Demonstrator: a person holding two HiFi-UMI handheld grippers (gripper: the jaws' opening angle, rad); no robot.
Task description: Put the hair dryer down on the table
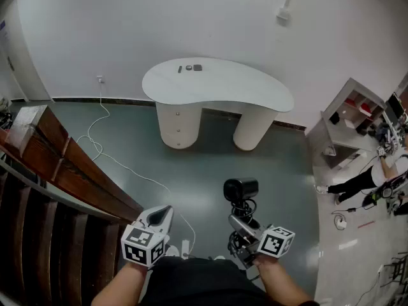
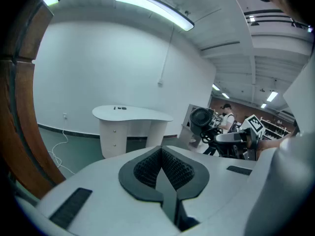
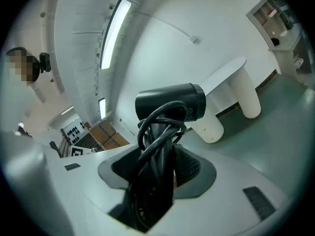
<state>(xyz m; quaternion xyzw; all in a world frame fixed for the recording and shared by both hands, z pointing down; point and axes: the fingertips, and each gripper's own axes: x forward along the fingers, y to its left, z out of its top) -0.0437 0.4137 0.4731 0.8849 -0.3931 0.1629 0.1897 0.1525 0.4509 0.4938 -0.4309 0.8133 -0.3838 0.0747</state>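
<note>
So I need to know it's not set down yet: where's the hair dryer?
Head view, lower right: the hair dryer is held by its handle in the right tongs, above the floor and well short of the white table.

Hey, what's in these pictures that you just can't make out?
Too small, in head view and left gripper view: the dark items on the table.
Hidden, in right gripper view: the handle of the hair dryer, behind the coiled cord wrapped round it.
Shown in no view: the cord's plug.
</note>
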